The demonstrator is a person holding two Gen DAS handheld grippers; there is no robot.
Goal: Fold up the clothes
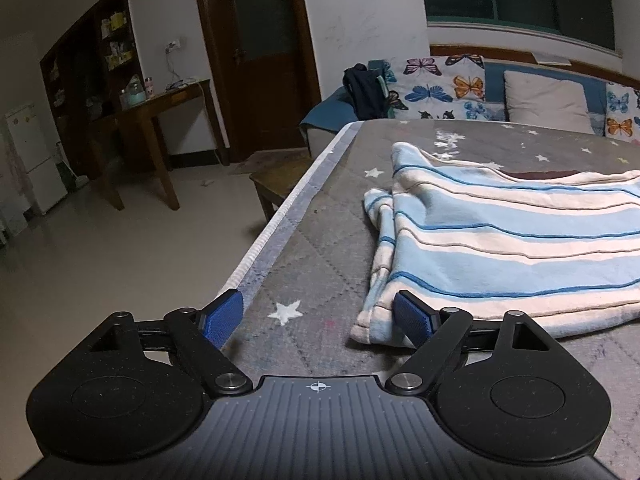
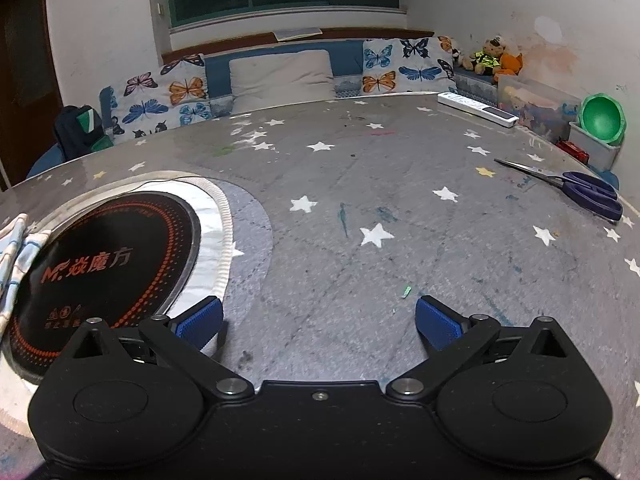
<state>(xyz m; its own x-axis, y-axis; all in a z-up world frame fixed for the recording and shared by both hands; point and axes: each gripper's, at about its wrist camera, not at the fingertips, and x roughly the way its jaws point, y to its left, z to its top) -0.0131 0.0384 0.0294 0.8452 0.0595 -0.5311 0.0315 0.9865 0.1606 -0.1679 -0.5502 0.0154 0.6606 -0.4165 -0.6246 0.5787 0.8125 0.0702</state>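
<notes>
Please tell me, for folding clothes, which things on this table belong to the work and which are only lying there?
Belong to the job:
- striped garment, lying partly folded on the table
- left gripper, open at the garment's near corner
- right gripper, open over bare tablecloth

Just lying about:
- scissors
- power strip
- round cooktop set into the table
- green bowl

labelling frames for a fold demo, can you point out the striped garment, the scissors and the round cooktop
striped garment (image 1: 500, 236): left wrist view, middle of the folded top layer
scissors (image 2: 588, 192): right wrist view, purple handles
round cooktop (image 2: 108, 256): right wrist view, black glass beside the orange lettering
</notes>
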